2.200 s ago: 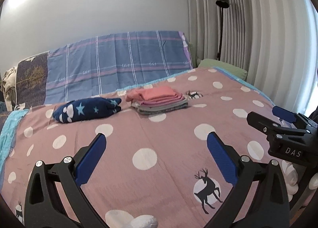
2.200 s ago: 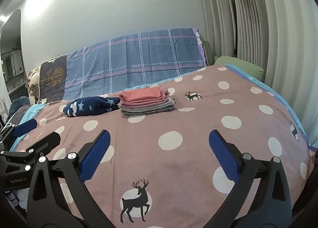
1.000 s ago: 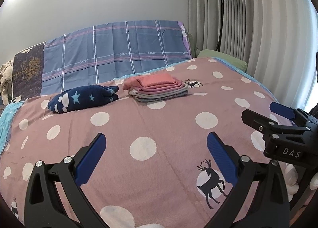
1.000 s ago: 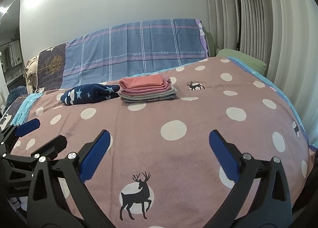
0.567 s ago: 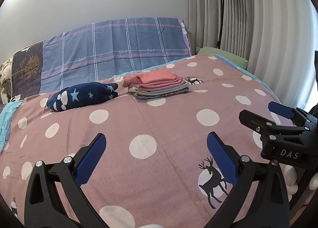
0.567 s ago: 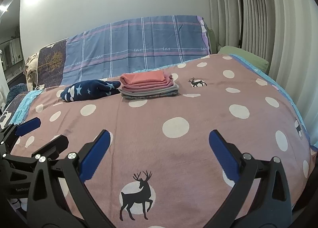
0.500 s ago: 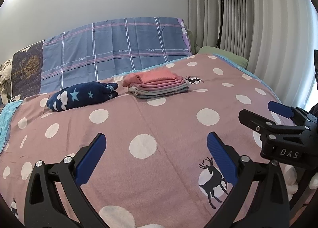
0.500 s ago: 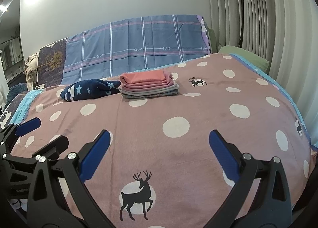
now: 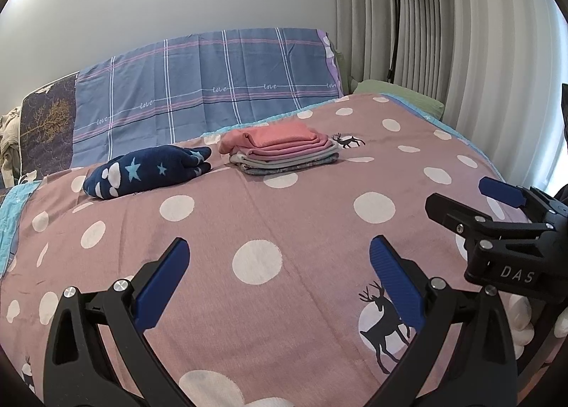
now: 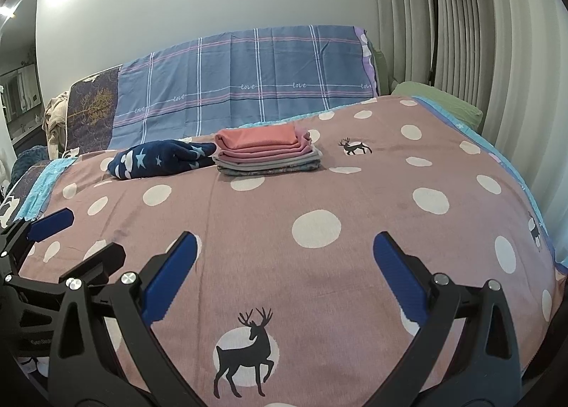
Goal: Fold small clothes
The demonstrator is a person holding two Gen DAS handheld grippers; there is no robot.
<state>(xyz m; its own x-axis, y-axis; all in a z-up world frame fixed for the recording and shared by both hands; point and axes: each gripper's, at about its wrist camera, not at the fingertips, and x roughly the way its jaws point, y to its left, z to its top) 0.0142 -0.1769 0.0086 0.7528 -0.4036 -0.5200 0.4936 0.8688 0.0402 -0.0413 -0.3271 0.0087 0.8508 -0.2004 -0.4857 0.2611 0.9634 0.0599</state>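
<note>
Both my claws hang low over the near part of the bed (image 9: 319,215), jaws spread wide and holding nothing: the left claw (image 9: 277,275) on the near left, the right claw (image 10: 284,272) just beside it on the near right. In the left wrist view I see the right one's black frame and blue pads at the right edge.

The clothes lie well apart from me, at the far end of the pink spotted blanket. The folded stack (image 9: 284,151) sits there, pink pieces on top of grey ones, edges fairly square. Just to its left, tips nearly touching it, lies the navy star-patterned garment (image 9: 149,172), bunched into a loose roll rather than laid flat.

I judge that navy piece is the one left to fold. To do it well, I would reach both claws far across, take it at two separated edges rather than pinching the middle of the bundle, and draw it out flat on the bare blanket in front of the stack before making any crease. Fleecy cloth like this likely springs back, so each fold wants pressing down. I should keep clear of the stack's near edge, since a snagged corner would pull its top layers askew.
</note>
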